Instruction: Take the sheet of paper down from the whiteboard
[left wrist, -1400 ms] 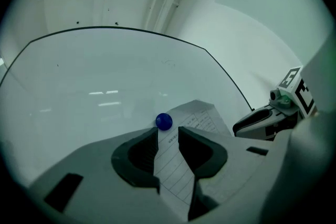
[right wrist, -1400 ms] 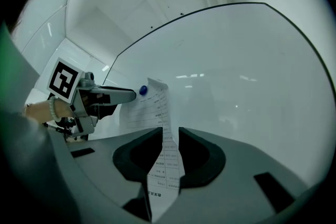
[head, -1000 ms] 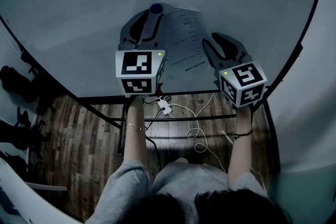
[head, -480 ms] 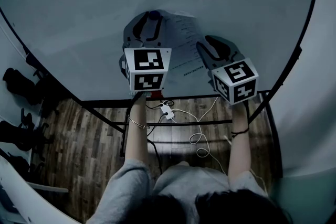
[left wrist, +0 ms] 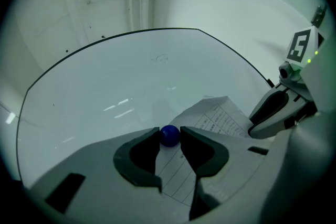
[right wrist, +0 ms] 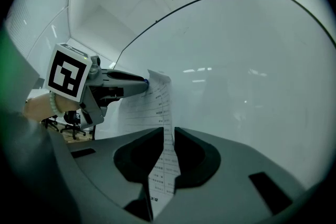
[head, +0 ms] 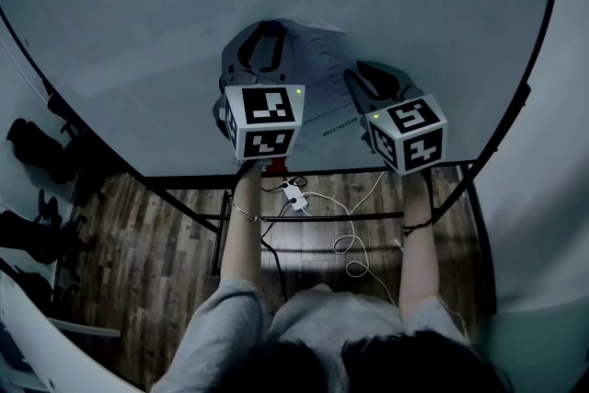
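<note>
A printed sheet of paper (head: 317, 74) hangs on the whiteboard (head: 138, 14), its upper right corner curling away from the board. My left gripper (head: 267, 25) is at the sheet's top left, shut on a small round blue magnet (left wrist: 169, 135) that sits on the sheet (left wrist: 218, 118). In the right gripper view the left gripper's tip (right wrist: 143, 81) meets the sheet's top. My right gripper (head: 357, 72) is at the sheet's right edge. Its jaws are closing, and the sheet (right wrist: 160, 97) runs edge-on between them (right wrist: 168, 134) with a narrow gap showing.
The whiteboard's dark bottom rail (head: 184, 172) stands over a wooden floor. A white power strip (head: 293, 193) and loose cables lie below the board. Dark office chairs (head: 37, 152) stand at the left.
The left gripper has rolled and its marker cube has shifted a little right. The right gripper has edged left onto the sheet's edge and its jaws have narrowed.
</note>
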`<state>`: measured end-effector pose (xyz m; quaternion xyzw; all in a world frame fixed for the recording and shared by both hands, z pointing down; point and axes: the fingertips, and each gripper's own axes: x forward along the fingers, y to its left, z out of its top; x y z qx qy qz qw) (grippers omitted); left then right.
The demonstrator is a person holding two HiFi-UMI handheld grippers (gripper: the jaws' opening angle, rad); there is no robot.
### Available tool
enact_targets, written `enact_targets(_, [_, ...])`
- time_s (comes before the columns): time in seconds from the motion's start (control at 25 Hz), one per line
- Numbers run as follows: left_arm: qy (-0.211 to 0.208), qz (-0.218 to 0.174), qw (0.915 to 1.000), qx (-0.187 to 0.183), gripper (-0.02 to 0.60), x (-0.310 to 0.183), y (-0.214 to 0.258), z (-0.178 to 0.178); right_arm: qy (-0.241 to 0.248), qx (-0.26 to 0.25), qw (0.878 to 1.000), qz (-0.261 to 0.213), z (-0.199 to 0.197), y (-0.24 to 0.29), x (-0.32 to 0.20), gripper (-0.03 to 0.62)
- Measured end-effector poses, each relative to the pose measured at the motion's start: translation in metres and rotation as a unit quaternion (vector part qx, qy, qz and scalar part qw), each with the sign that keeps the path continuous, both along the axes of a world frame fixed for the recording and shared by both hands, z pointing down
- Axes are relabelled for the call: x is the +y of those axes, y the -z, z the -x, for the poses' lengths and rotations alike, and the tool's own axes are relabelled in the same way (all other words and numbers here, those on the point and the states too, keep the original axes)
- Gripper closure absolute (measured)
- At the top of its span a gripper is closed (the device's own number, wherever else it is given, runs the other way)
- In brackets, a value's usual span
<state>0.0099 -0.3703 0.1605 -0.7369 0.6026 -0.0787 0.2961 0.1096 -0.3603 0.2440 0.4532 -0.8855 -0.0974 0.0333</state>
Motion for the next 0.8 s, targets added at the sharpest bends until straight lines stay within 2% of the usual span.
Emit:
enact_targets(0.08, [0.002,-0.004,1.0,-0.005,0.457,0.0,0.0,-0.001,-0.005,-0.001,1.0,0.0,-0.002,0.0,-0.001,0.579])
enact_targets(0.16, [0.002,-0.005,1.0,-0.007,0.457,-0.001,0.0,-0.002,-0.005,0.001,1.0,0.002,-0.002,-0.002,-0.003,0.591])
enact_targets(0.8, [-0.012,-0.01,0.9998,0.015,0.457,0.0,0.003,0.0,0.022,-0.011,0.998,0.052,0.017,-0.026,-0.002,0.594])
